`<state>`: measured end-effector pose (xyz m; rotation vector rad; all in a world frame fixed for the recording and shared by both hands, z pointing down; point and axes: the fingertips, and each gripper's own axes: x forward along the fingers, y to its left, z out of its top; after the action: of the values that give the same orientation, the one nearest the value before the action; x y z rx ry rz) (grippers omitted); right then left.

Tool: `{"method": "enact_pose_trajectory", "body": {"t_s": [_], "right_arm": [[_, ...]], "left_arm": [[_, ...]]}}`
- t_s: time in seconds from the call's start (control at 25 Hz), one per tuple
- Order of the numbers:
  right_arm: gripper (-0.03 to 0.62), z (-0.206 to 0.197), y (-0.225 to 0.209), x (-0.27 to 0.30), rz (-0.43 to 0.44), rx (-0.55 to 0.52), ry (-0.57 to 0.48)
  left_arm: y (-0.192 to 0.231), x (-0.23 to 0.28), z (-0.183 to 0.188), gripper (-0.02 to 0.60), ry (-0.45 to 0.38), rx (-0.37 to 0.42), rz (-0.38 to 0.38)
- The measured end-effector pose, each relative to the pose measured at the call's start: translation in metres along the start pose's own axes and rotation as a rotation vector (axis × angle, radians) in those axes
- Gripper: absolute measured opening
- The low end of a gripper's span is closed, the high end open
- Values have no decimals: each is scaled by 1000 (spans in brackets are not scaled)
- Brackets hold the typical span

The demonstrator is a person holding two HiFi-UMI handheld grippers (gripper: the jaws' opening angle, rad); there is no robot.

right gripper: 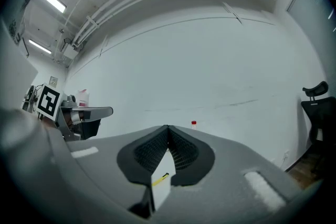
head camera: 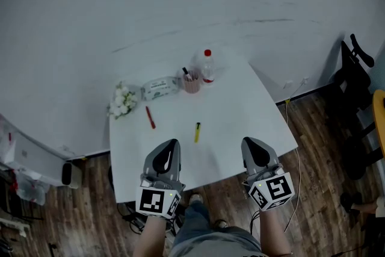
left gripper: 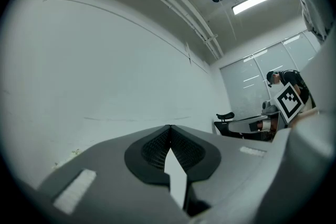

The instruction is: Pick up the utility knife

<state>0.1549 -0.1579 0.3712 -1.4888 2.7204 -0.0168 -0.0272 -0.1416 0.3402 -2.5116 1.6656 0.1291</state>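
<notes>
The utility knife (head camera: 197, 132) is a slim yellow one lying near the middle of the white table (head camera: 252, 105). In the right gripper view a piece of this knife (right gripper: 163, 178) shows through the slot below the jaw tips. My left gripper (head camera: 175, 142) hovers over the table's near edge, left of and short of the knife, with its jaws shut and empty (left gripper: 169, 127). My right gripper (head camera: 245, 140) is level with it on the knife's right, also shut and empty (right gripper: 168, 127). Neither gripper touches the knife.
A red pen (head camera: 150, 117) lies left of the knife. At the table's far side stand white flowers (head camera: 122, 100), a tissue pack (head camera: 160, 88), a cup of pens (head camera: 190, 81) and a red-capped bottle (head camera: 207, 66). A black chair (head camera: 352, 78) stands at the right.
</notes>
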Motion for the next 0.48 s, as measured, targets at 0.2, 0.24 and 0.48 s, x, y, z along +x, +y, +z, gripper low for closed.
{"method": "enact_pose_trajectory", "body": {"t_s": [0.2,0.24,0.48], "right_arm": [[-2,-9,-3,37,-14,3,38],[-2,-12,-4,44,-17,6,49],[-2,-34,-4,82,-21,38,138]], "left_arm": [[23,25,-8,19,12,-1,-29],[28,30,-9,20,15,-1,-34],[49,50,-21,20,34,-14,-62]]}}
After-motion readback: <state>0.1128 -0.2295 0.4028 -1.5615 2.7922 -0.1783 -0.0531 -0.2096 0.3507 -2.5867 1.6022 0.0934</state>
